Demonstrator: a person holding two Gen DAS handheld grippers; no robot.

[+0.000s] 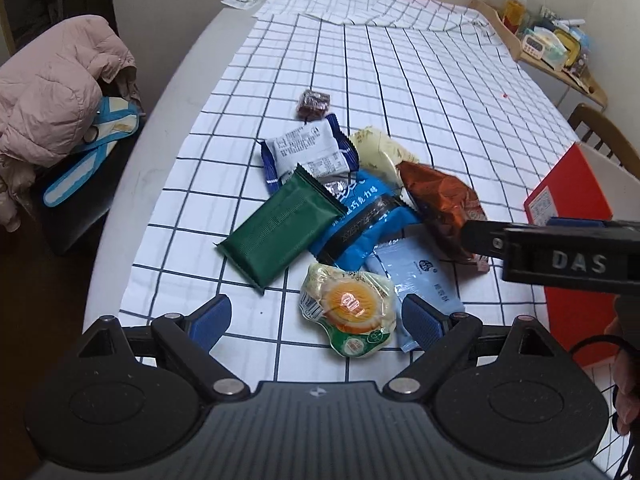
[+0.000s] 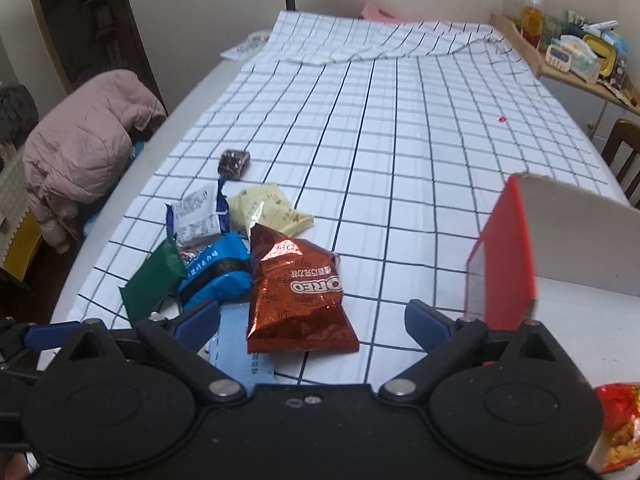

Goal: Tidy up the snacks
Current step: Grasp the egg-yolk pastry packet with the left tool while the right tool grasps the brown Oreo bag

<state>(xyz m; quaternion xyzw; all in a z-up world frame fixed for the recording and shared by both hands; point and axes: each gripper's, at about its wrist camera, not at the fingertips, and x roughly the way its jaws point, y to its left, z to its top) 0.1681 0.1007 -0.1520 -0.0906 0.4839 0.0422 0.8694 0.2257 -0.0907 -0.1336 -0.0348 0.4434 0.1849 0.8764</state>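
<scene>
A pile of snacks lies on the checked tablecloth (image 1: 360,64). In the left wrist view my left gripper (image 1: 316,320) is open around a round jelly cup (image 1: 348,308). Near it lie a green packet (image 1: 280,226), a blue Oreo packet (image 1: 360,220), a pale blue sachet (image 1: 416,280) and a white-and-blue packet (image 1: 308,152). My right gripper (image 2: 312,326) is open, its fingers either side of the near end of a red-brown Oreo bag (image 2: 300,296). The right gripper's finger (image 1: 560,256) reaches over that bag (image 1: 440,204) in the left view.
A red and white box (image 2: 504,272) stands open at the right, with a red snack bag (image 2: 620,424) inside. A small dark candy (image 1: 314,104) and a cream packet (image 1: 380,152) lie farther off. A pink jacket (image 1: 52,92) hangs on a chair left. A cluttered shelf (image 1: 556,48) is back right.
</scene>
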